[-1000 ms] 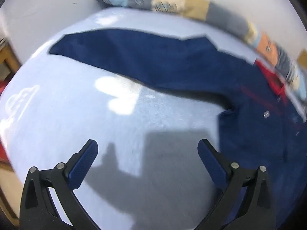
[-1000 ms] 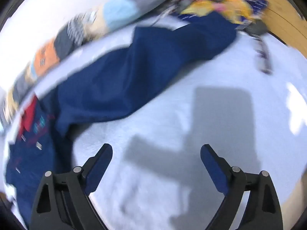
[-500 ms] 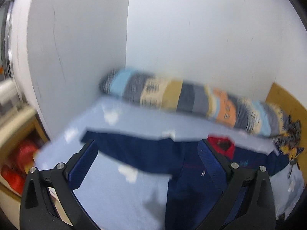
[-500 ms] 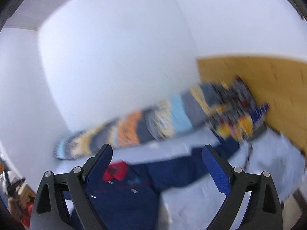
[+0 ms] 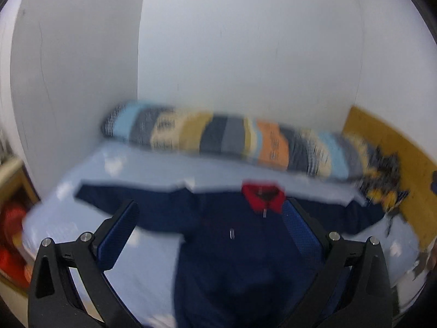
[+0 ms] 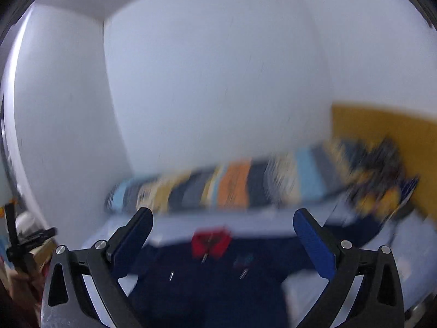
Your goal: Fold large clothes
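A large navy jacket (image 5: 232, 259) with a red collar (image 5: 262, 195) lies spread flat on the light blue bed (image 5: 142, 268), sleeves stretched out to both sides. My left gripper (image 5: 210, 207) hangs well above it, open, with nothing between its blue pads. In the right wrist view the same jacket (image 6: 213, 281) and red collar (image 6: 210, 242) sit low in the picture. My right gripper (image 6: 222, 214) is raised over the jacket too; its jaws are opening and hold nothing. Both views are blurred by motion.
A long striped bolster (image 5: 232, 142) runs along the white wall behind the jacket. A yellow headboard (image 5: 382, 142) and a heap of patterned cloth (image 5: 382, 175) are at the right end. A wooden shelf with red things (image 5: 11, 232) stands left of the bed.
Both grippers have risen from close over the bed sheet and tilted upward, so the whole jacket, the bolster and the wall came into view. Neither took hold of anything.
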Action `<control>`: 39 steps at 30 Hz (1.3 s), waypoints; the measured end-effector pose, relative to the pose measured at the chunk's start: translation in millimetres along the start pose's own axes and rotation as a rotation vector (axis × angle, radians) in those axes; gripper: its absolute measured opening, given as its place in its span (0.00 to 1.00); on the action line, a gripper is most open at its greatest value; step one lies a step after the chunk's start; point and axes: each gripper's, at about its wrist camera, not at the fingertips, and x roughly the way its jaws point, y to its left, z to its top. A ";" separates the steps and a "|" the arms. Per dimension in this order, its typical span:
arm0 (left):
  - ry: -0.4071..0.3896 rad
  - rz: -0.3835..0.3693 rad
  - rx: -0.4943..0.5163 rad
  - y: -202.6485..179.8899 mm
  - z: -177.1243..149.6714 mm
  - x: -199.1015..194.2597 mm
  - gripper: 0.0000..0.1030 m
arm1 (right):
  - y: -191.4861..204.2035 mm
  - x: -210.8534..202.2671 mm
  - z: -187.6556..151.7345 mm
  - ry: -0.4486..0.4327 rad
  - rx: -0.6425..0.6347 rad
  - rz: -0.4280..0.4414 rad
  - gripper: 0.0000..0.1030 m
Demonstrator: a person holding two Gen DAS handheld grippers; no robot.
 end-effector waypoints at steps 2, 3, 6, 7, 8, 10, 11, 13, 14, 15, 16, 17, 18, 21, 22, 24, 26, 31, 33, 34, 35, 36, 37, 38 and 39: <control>-0.005 0.072 0.009 -27.3 -43.7 25.2 1.00 | 11.2 47.4 -50.8 0.087 -0.001 -0.013 0.99; 0.001 0.114 0.026 -42.8 -71.5 38.3 1.00 | 19.2 71.9 -86.1 0.124 0.001 -0.027 0.98; 0.047 0.173 0.079 -76.3 -137.4 75.0 1.00 | 23.6 120.2 -164.7 0.231 -0.001 -0.055 0.98; 0.093 0.162 0.109 -80.4 -157.7 85.3 1.00 | 26.8 128.3 -187.1 0.262 -0.020 -0.065 0.96; 0.107 0.162 0.124 -74.9 -165.0 86.7 1.00 | 25.9 139.0 -202.6 0.273 -0.056 -0.080 0.94; 0.108 0.183 0.177 -81.3 -190.2 92.1 1.00 | 27.5 147.6 -236.1 0.308 -0.092 -0.075 0.94; 0.096 0.187 0.196 -81.9 -197.4 94.3 1.00 | 27.6 151.5 -246.0 0.325 -0.088 -0.064 0.94; 0.089 0.190 0.219 -87.3 -206.5 99.9 1.00 | 23.1 153.3 -258.7 0.331 -0.077 -0.070 0.94; 0.109 0.189 0.214 -88.4 -199.3 108.4 1.00 | 18.5 157.2 -261.8 0.335 -0.069 -0.067 0.94; 0.141 0.181 0.206 -89.2 -199.2 114.5 1.00 | 15.3 160.2 -261.6 0.341 -0.064 -0.074 0.94; 0.163 0.178 0.200 -89.2 -199.8 119.5 1.00 | 13.9 161.6 -265.4 0.343 -0.060 -0.080 0.95; 0.174 0.178 0.194 -88.4 -196.7 125.5 1.00 | 11.4 161.3 -262.6 0.347 -0.053 -0.081 0.95; 0.194 0.168 0.179 -87.2 -197.9 131.5 1.00 | 8.9 160.8 -258.9 0.357 -0.046 -0.084 0.95; 0.261 0.145 0.143 -84.5 -202.4 143.4 1.00 | 3.7 167.5 -257.5 0.405 -0.023 -0.093 0.95; 0.271 0.133 0.142 -78.1 -203.9 144.4 1.00 | 1.8 168.6 -259.8 0.415 -0.014 -0.090 0.95; 0.298 0.130 0.137 -79.2 -208.1 147.7 1.00 | 2.2 170.6 -259.9 0.429 -0.020 -0.086 0.95; 0.309 0.121 0.133 -73.3 -209.0 147.3 1.00 | 5.0 171.8 -261.6 0.435 -0.028 -0.080 0.95; 0.328 0.105 0.116 -65.2 -210.4 146.5 1.00 | 7.8 171.5 -261.6 0.442 -0.031 -0.070 0.95; 0.332 0.102 0.112 -63.5 -208.8 145.8 1.00 | 7.1 172.1 -262.6 0.448 -0.028 -0.073 0.95; 0.334 0.097 0.106 -63.4 -209.4 145.0 1.00 | 7.3 171.9 -261.9 0.451 -0.027 -0.073 0.95; 0.334 0.094 0.102 -61.5 -209.3 144.5 1.00 | 6.6 171.9 -262.3 0.454 -0.026 -0.074 0.95; 0.334 0.092 0.099 -60.9 -207.8 143.7 1.00 | 5.9 172.1 -262.8 0.455 -0.025 -0.074 0.95; 0.336 0.088 0.098 -58.8 -206.2 143.4 1.00 | 5.7 172.2 -263.2 0.456 -0.025 -0.076 0.95; 0.339 0.086 0.096 -58.2 -205.9 143.4 1.00 | 4.9 171.9 -263.6 0.457 -0.027 -0.076 0.95; 0.341 0.083 0.093 -57.2 -205.4 143.4 1.00 | 6.0 172.1 -263.1 0.459 -0.029 -0.078 0.95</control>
